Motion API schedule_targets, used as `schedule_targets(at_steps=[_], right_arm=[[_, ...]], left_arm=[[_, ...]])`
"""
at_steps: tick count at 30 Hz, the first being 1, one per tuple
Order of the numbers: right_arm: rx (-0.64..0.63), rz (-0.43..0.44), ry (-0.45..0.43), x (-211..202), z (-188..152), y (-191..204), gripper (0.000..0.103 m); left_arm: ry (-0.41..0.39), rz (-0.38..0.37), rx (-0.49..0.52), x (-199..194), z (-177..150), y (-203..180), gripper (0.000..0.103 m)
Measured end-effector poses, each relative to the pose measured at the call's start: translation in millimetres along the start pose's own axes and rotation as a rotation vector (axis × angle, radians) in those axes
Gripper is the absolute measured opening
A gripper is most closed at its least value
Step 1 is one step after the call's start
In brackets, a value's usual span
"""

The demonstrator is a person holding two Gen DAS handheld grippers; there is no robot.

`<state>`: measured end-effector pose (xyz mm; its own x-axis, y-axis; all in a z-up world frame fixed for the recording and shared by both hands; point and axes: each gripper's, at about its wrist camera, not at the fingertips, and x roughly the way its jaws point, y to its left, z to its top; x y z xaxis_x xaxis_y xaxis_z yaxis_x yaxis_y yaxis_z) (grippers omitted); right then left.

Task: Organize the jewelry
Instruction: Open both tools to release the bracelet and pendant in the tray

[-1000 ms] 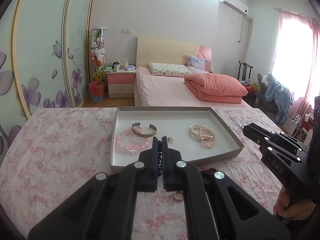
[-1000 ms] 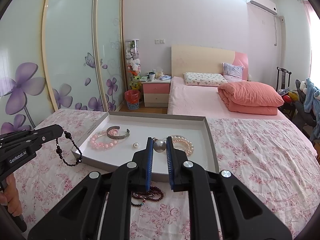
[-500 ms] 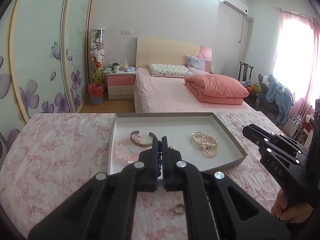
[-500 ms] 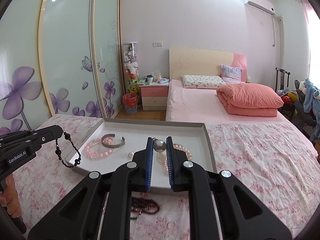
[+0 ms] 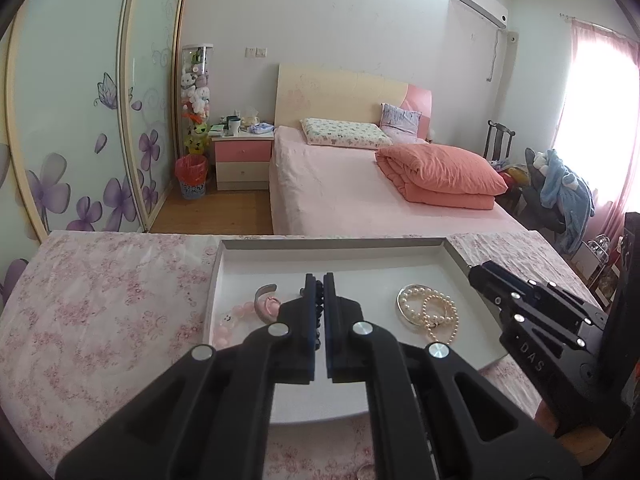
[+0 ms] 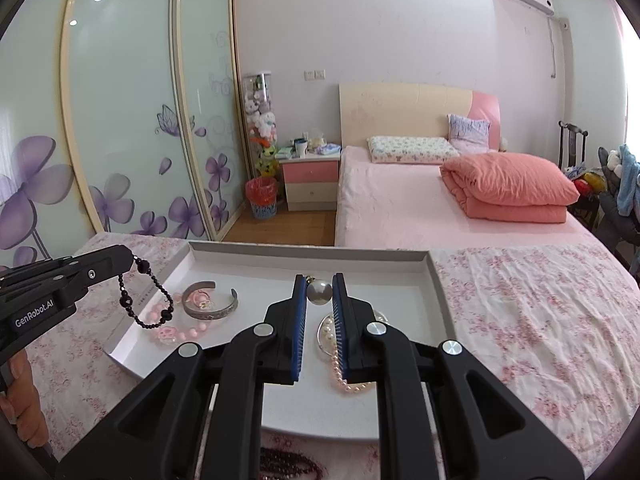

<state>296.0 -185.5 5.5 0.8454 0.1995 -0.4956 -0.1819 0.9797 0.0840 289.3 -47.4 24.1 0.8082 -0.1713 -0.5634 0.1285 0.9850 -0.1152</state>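
Right wrist: tray (image 6: 438,280) with bracelets (image 6: 210,306).

A black bead bracelet (image 6: 146,296) hangs as a loop over the left part of a shallow white tray (image 6: 436,280). A big pearl earring (image 6: 319,292) is above its middle. In the tray lie a silver cuff (image 6: 210,308), a pink bead bracelet (image 6: 176,332) and pearl strands (image 5: 434,312).

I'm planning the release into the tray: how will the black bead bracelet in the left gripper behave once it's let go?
The black bead bracelet hangs as a slack loop from the left gripper, so it is probably floppy and will collapse into a heap. Its faceted beads look strung, so it likely won't roll far. It may drape over the silver cuff in the tray.
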Motion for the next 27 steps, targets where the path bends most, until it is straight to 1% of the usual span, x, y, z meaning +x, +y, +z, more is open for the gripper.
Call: schedule_targets(at_steps=[10,12,14,16,22,27], right_arm=[[0.048,0.021,0.073,26.2,-0.7,-4.9,0.015],[0.057,0.026,0.083,26.8,-2.0,-5.2,0.020],[0.061,0.020,0.082,25.3,-3.7,-6.2,0.033],[0.060,0.016,0.081,23.5,-4.9,-8.0,0.034],[0.073,0.008,0.077,18.0,-5.6,-13.9,0.034],[0.071,0.003,0.072,8.3,-6.7,-16.4,0.034]], left_arm=[[0.044,-0.033,-0.005,26.5,-1.7,-5.2,0.005],[0.057,-0.041,-0.019,31.4,-1.0,-2.7,0.005],[0.072,-0.053,-0.041,35.2,-0.8,0.9,0.005],[0.077,-0.055,-0.060,36.7,-1.5,5.6,0.006],[0.073,-0.035,-0.067,32.4,-0.2,14.9,0.009],[0.065,-0.011,-0.066,21.1,-3.4,19.7,0.016]])
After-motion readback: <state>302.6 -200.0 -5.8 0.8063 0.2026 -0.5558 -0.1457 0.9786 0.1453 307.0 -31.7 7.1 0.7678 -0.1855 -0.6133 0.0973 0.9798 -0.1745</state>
